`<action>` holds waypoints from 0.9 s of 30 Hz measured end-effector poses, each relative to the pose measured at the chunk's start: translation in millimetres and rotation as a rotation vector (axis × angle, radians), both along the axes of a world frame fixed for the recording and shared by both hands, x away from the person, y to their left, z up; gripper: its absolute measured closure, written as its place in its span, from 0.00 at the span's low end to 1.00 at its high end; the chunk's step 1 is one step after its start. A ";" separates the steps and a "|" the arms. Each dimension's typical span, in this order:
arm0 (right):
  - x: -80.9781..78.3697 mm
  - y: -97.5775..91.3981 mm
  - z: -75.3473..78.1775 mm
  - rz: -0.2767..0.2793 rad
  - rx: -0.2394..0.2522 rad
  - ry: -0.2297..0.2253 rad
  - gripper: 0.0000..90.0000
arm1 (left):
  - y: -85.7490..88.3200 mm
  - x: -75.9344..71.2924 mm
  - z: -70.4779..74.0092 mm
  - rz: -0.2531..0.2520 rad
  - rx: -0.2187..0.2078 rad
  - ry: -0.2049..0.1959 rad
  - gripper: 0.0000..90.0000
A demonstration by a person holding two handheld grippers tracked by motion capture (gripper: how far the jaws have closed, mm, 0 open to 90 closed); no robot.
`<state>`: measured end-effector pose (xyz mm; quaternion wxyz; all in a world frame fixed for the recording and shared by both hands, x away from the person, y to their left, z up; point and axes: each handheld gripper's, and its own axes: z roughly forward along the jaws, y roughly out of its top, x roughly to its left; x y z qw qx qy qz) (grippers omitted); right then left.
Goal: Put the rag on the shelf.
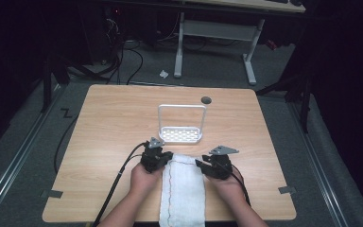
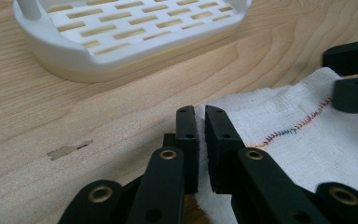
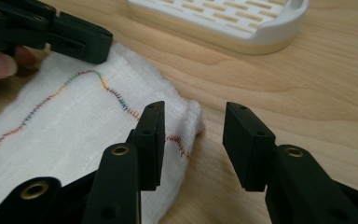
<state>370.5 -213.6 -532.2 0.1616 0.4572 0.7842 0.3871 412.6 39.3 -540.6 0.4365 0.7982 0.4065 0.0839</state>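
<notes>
A white towel (image 1: 184, 189) with a wavy multicoloured stitch line lies folded lengthwise on the wooden table (image 1: 113, 123), reaching over its near edge. My left gripper (image 1: 168, 159) is at the towel's far left corner; in the left gripper view its jaws (image 2: 200, 114) are shut on the edge of the cloth (image 2: 289, 149). My right gripper (image 1: 200, 164) is at the far right corner. Its jaws (image 3: 191, 121) stand open, the left one over the towel (image 3: 65, 121) and the right one over bare wood. The left gripper (image 3: 74, 39) shows across the cloth.
A white slotted dish rack (image 1: 181, 135) with a tall wire handle stands just beyond the towel, close to both grippers (image 2: 74, 51) (image 3: 261, 32). A grey cable hole (image 1: 206, 100) sits near the table's far edge. A white desk frame (image 1: 217, 33) stands on the floor beyond.
</notes>
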 end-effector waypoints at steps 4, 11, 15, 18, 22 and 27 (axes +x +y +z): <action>2.9 10.6 -2.9 -0.016 -0.012 -0.028 0.95 | 0.3 -10.1 0.5 0.027 0.012 -0.010 0.94; -24.0 29.3 3.4 -0.017 -0.025 -0.116 0.95 | 8.0 -44.7 8.0 0.085 0.014 -0.088 0.94; -35.0 38.6 5.5 0.002 -0.037 -0.174 0.95 | 11.7 -63.6 13.4 0.118 -0.006 -0.154 0.94; -40.5 40.4 7.6 0.010 -0.019 -0.200 0.95 | 13.6 -71.5 18.1 0.127 -0.039 -0.185 0.94; -46.0 42.1 10.9 0.017 -0.012 -0.237 0.95 | 12.1 -75.2 24.2 0.128 -0.056 -0.201 0.94; -42.4 43.4 24.7 0.016 0.008 -0.289 0.95 | 12.0 -75.2 42.1 0.131 -0.095 -0.257 0.94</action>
